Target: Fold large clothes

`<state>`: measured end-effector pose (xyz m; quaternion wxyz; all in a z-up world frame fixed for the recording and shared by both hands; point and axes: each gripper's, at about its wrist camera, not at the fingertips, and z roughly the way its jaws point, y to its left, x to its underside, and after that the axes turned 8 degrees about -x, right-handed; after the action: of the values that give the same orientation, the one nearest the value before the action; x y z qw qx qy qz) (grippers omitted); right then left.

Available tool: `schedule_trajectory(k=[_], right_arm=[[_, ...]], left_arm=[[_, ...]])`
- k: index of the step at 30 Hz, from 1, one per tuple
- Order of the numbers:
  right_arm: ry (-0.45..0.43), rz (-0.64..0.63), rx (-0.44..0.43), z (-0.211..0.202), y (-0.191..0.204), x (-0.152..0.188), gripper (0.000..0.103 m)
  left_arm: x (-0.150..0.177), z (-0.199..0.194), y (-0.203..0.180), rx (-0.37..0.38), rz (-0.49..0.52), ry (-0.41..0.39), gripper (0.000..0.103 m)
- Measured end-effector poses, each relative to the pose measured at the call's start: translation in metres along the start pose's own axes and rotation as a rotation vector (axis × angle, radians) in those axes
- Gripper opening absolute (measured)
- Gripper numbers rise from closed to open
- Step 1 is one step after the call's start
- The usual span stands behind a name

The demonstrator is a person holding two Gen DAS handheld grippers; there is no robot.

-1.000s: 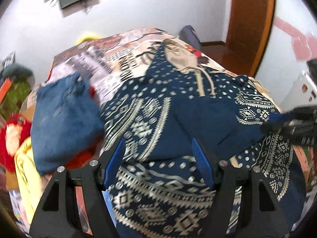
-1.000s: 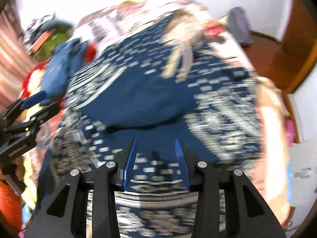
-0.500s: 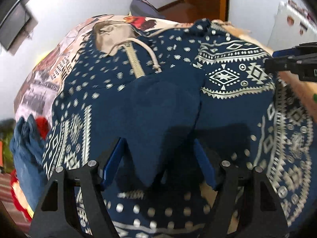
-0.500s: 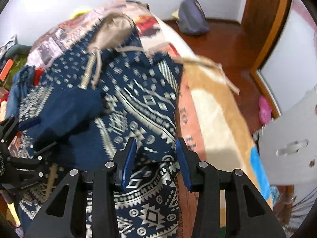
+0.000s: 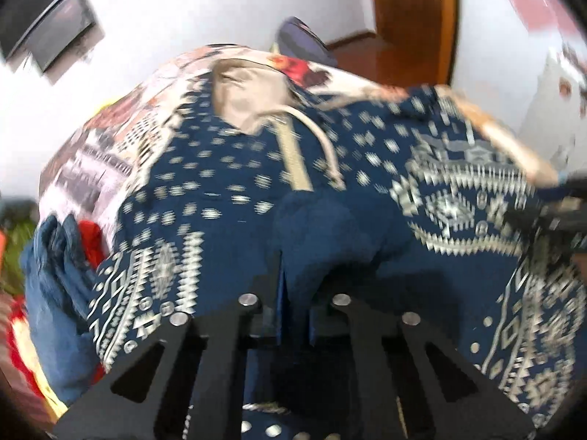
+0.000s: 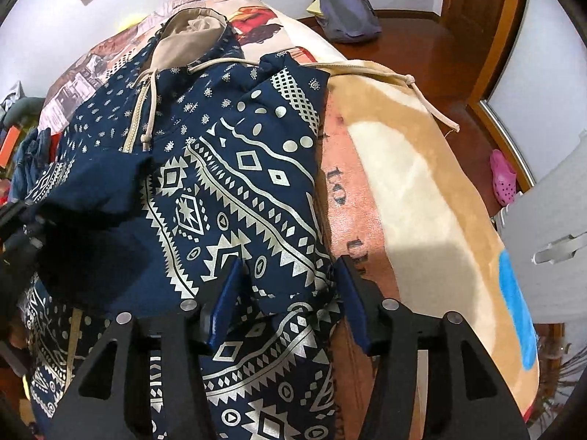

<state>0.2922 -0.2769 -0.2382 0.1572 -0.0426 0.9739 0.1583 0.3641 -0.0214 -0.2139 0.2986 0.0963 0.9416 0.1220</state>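
A navy hoodie (image 5: 220,183) (image 6: 238,168) with silver geometric print and a beige hood (image 5: 249,99) (image 6: 187,36) lies spread on a bed. A plain navy sleeve (image 5: 330,227) (image 6: 99,187) is folded across its chest. My left gripper (image 5: 295,293) is shut on the near end of that sleeve; it also shows at the left edge of the right wrist view (image 6: 22,220). My right gripper (image 6: 288,267) hovers low over the hoodie's right side edge. Its jaws are opening, printed cloth lies between them, and the pads do not press on it. It appears blurred in the left wrist view (image 5: 550,212).
A printed blanket (image 6: 403,183) covers the bed, bare to the right of the hoodie. Blue jeans (image 5: 51,264) and red cloth are piled at the left. On the wooden floor lie a grey bag (image 6: 348,11) and a pink shoe (image 6: 502,176). A door (image 5: 414,18) stands behind.
My left gripper went from open around the plain navy sleeve to shut on it. My right gripper's jaws spread wider, and both grippers sank closer to the hoodie.
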Motion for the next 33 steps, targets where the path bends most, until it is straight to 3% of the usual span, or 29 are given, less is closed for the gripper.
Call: schedule_trajectory(k=[7,14,18,21,26,30,33], right_arm=[[-0.006,-0.003,0.021,0.003,0.001,0.000,0.049],[-0.009,0.011,0.013,0.003,0.001,0.000,0.052],[-0.011,0.000,0.022,0.004,0.003,0.001,0.053],[-0.011,-0.021,0.036,0.004,0.005,0.001,0.053],[-0.013,-0.068,0.081,0.008,0.012,0.003,0.054],[-0.014,-0.079,0.102,0.009,0.015,0.003,0.054],[-0.012,-0.073,0.103,0.009,0.014,0.002,0.055]], left_arm=[[0.013,-0.036,0.086,0.065,-0.245,-0.050,0.008],[0.062,-0.028,0.128,0.107,-0.365,0.027,0.009],[0.092,-0.021,0.142,0.131,-0.444,0.078,0.020],[0.114,-0.012,0.162,0.206,-0.561,0.114,0.030],[0.144,0.000,0.190,0.366,-0.758,0.147,0.032],[0.155,-0.004,0.197,0.379,-0.789,0.138,0.032],[0.151,-0.011,0.188,0.300,-0.707,0.146,0.032]])
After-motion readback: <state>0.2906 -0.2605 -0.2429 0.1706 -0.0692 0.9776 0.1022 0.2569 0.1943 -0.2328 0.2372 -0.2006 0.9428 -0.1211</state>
